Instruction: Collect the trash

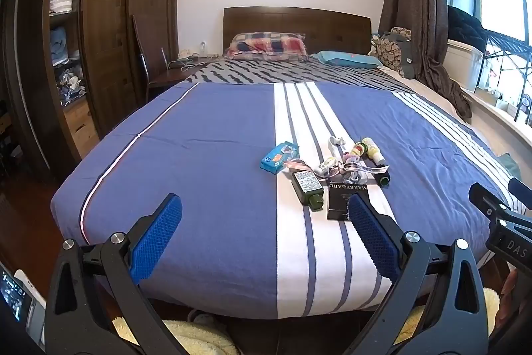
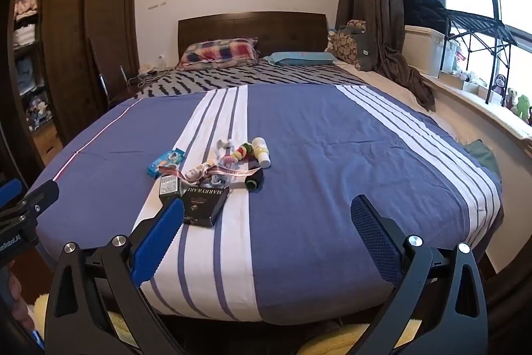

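Note:
A heap of small items lies on the white stripe of the blue bedspread. It holds a black box, a dark green bottle, a blue wipes pack, a pale yellow bottle, a black spool, a printed ribbon and hair ties. My left gripper hangs open over the bed's foot, short of the heap, with nothing between its fingers. My right gripper is open too, its left pad just in front of the black box.
A dark wardrobe with open shelves stands left of the bed. Pillows and a headboard are at the far end. A brown curtain, a windowsill with boxes and soft toys run along the right. A fluffy yellow fabric lies below.

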### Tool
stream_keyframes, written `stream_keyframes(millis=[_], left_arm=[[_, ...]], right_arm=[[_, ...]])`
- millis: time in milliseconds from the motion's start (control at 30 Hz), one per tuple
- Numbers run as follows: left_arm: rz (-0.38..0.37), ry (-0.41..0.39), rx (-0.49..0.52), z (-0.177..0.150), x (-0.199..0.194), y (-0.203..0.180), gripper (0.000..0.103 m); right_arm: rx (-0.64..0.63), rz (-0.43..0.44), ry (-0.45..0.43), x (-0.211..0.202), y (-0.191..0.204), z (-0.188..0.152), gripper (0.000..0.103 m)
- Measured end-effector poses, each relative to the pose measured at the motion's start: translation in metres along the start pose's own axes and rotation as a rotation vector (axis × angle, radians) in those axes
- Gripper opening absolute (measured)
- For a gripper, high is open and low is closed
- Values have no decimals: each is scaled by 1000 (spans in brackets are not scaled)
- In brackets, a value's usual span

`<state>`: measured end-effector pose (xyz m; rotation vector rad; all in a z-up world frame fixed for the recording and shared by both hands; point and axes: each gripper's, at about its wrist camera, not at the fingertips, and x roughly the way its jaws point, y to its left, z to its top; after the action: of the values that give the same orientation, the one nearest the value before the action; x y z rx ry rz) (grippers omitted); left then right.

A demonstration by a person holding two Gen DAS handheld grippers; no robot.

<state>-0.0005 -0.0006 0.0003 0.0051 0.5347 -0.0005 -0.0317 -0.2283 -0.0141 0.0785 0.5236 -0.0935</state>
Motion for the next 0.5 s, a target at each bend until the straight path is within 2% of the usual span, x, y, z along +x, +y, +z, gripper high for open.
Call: stream_keyframes(millis=[500], left_arm=[[0, 2, -3, -8, -3, -5, 95]], right_arm=[[-19, 14, -14, -6, 9, 4, 100]])
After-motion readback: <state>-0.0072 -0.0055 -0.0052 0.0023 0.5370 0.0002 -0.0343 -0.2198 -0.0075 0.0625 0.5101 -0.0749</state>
